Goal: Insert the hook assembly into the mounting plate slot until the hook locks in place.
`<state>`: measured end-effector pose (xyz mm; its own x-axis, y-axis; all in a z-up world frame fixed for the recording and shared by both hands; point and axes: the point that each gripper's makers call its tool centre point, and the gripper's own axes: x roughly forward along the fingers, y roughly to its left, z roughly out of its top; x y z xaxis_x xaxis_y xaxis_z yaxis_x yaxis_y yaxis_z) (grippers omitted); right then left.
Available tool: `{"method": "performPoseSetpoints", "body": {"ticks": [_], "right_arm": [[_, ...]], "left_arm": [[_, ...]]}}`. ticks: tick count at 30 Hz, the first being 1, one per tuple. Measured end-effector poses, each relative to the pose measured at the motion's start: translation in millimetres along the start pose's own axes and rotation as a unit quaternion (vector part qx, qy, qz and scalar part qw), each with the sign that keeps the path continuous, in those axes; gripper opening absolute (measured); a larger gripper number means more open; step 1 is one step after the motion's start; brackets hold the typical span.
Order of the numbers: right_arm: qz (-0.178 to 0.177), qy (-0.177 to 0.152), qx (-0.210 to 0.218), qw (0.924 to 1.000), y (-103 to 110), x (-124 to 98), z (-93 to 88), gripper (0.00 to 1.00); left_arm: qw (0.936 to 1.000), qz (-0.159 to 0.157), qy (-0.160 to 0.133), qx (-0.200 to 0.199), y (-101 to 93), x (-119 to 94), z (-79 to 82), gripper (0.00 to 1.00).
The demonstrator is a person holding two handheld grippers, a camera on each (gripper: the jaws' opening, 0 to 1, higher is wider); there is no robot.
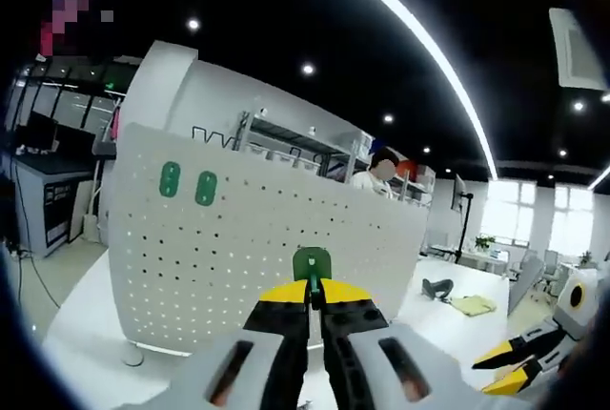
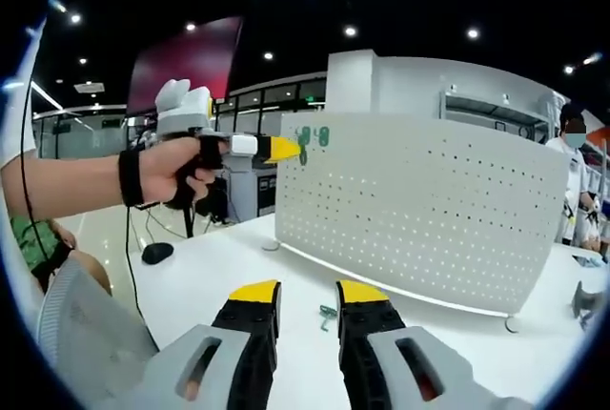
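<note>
Left gripper [image 1: 313, 297], in the left gripper view: jaws pressed together on a green hook [image 1: 312, 263], whose rounded head stands just past the yellow tips. Directly ahead stands the white perforated mounting plate [image 1: 238, 238]; the held hook lies over its face, though whether it touches the holes cannot be told. Two green hooks [image 1: 187, 184] already sit on the plate, up and to the left of the tips. Judgement: the held hook is carried but not yet shown seated; insertion and locking remain. Right of the tips the plate's side edge ends, with bare table beyond, and the right gripper [image 1: 519, 364] waits low at that side.

Right gripper [image 2: 307, 294], in the right gripper view: jaws parted, nothing between them, poised over the white table [image 2: 191, 276]. A small green piece [image 2: 327, 313] lies on the table just ahead of the tips. Farther ahead and left, a hand [image 2: 172, 172] holds the left gripper at the plate's upper left corner, beside the fitted hooks. Judgement: open table lies before the plate; its left edge is near the working point.
</note>
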<state>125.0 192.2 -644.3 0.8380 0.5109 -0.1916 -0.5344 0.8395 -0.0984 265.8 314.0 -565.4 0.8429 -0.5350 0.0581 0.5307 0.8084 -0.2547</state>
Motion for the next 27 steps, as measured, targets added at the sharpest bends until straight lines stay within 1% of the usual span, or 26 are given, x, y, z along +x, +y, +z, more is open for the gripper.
{"method": "performPoseSetpoints", "body": {"ticks": [1, 2, 5, 9, 12, 13, 15, 17, 19, 21, 23, 27], "right_arm": [[-0.001, 0.001, 0.001, 1.0000, -1, 0, -0.4, 0.26], [-0.001, 0.002, 0.002, 1.0000, -2, -1, -1.0, 0.26], [-0.004, 0.004, 0.003, 1.0000, -4, -2, -2.2, 0.26], [-0.015, 0.000, 0.009, 0.9998, -8, -8, -3.5, 0.26], [-0.023, 0.003, 0.013, 0.9996, -11, -11, -6.4, 0.27], [-0.024, 0.001, 0.014, 0.9996, -11, -11, -6.2, 0.27], [-0.025, 0.002, 0.015, 0.9996, -12, -12, -6.4, 0.27], [-0.025, 0.002, 0.014, 0.9996, -12, -13, -6.1, 0.27], [-0.024, 0.003, 0.012, 0.9996, -13, -13, -5.9, 0.27], [-0.024, 0.003, 0.013, 0.9996, -15, -14, -4.6, 0.27], [-0.024, 0.000, 0.013, 0.9996, -16, -15, -2.7, 0.27], [-0.025, 0.001, 0.011, 0.9996, -17, -15, -2.3, 0.27]], "left_arm": [[1.0000, 0.003, -0.002, 0.003, 1.3, 2, 1.2, 0.02], [0.9998, 0.013, 0.000, 0.016, 4.5, 4, 2.4, 0.02], [0.9992, 0.029, -0.006, 0.028, 8.9, 9, 7.8, 0.02], [0.9982, 0.045, -0.004, 0.040, 15.0, 17, 10.7, 0.02], [0.9958, 0.060, -0.002, 0.069, 18.4, 21, 12.7, 0.02], [0.9931, 0.071, -0.002, 0.093, 22.0, 23, 15.0, 0.02], [0.9927, 0.076, -0.002, 0.094, 22.0, 27, 17.6, 0.02], [0.9908, 0.082, -0.002, 0.108, 24.2, 32, 20.0, 0.03], [0.9908, 0.086, -0.002, 0.105, 26.0, 36, 22.1, 0.03], [0.9895, 0.095, -0.004, 0.109, 28.9, 39, 26.9, 0.03], [0.9891, 0.096, -0.008, 0.112, 29.4, 42, 30.5, 0.03], [0.9858, 0.104, -0.012, 0.131, 31.8, 49, 36.6, 0.03]]}}
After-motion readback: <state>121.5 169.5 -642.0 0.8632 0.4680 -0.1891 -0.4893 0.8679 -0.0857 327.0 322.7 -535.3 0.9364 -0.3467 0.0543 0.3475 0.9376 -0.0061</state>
